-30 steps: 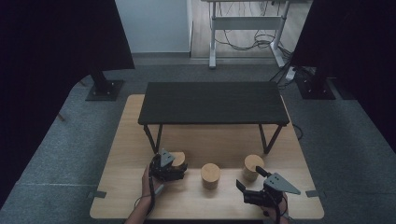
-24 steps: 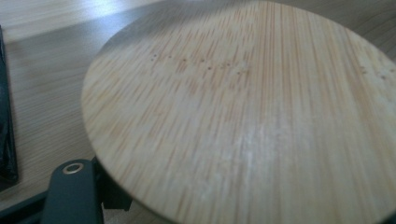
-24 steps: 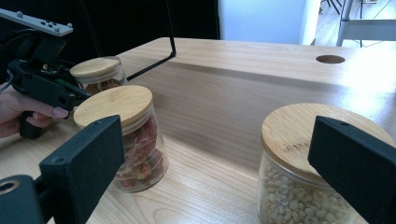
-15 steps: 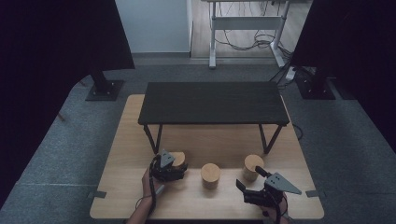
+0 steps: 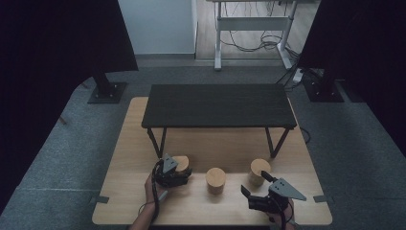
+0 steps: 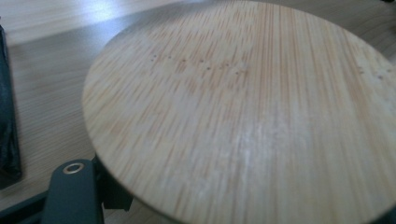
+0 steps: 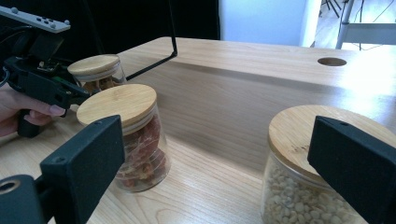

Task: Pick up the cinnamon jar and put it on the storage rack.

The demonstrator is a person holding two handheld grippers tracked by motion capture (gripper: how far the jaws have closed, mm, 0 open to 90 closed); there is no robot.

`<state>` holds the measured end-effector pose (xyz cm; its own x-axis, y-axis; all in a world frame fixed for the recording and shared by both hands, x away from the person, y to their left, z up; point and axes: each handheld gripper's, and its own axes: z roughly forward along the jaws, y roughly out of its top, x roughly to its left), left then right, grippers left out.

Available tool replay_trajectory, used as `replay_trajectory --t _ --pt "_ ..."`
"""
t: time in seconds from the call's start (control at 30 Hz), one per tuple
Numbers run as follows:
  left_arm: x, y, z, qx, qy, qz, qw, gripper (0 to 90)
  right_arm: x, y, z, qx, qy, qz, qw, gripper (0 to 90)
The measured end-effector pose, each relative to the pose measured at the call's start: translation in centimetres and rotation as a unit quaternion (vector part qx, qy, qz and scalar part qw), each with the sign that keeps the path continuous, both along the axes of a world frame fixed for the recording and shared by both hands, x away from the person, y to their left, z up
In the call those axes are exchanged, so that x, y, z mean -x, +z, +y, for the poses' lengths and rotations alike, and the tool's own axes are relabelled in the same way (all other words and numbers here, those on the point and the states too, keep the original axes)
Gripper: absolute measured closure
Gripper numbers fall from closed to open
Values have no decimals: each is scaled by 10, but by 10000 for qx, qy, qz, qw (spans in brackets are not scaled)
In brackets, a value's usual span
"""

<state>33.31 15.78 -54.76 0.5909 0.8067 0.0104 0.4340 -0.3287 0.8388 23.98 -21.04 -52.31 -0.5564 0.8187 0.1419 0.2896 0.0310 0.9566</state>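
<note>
Bamboo-lidded glass jar [image 5: 181, 165] at the table's [image 5: 287, 158] near-left, in front of the black shelf [image 5: 218, 105], is being gripped by the left gripper [image 5: 178, 176], jaws having just closed and now clamped on it approx. at lid [image 6: 243, 112] level; right gripper [image 5: 253, 188] is being held w/ jaws apart, nothing between, near the peanut jar [image 7: 303, 186]. Glass is probably being felt as stiff, smooth, slippery and breakable, so a hold lower on the body is being judged safer, since the lid may lift off. Middle jar [image 7: 135, 140] is being left untouched farther along.
</note>
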Motion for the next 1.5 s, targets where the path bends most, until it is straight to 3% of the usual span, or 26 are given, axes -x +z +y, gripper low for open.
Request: replay_trajectory --t 0.27,0.5,0.83,1.5 --pt "11 13 11 246 -122 -193 9994 255 -1 -1 0 -28 -38 35 10000 37" --pt "22 27 19 195 -306 -360 9987 255 0 0 0 -12 24 30 10000 40" --pt "35 39 28 205 -344 -440 9982 255 0 0 0 7 18 31 10000 43" --pt "40 53 37 286 -311 -519 9978 255 -1 -3 2 126 31 58 9999 42"
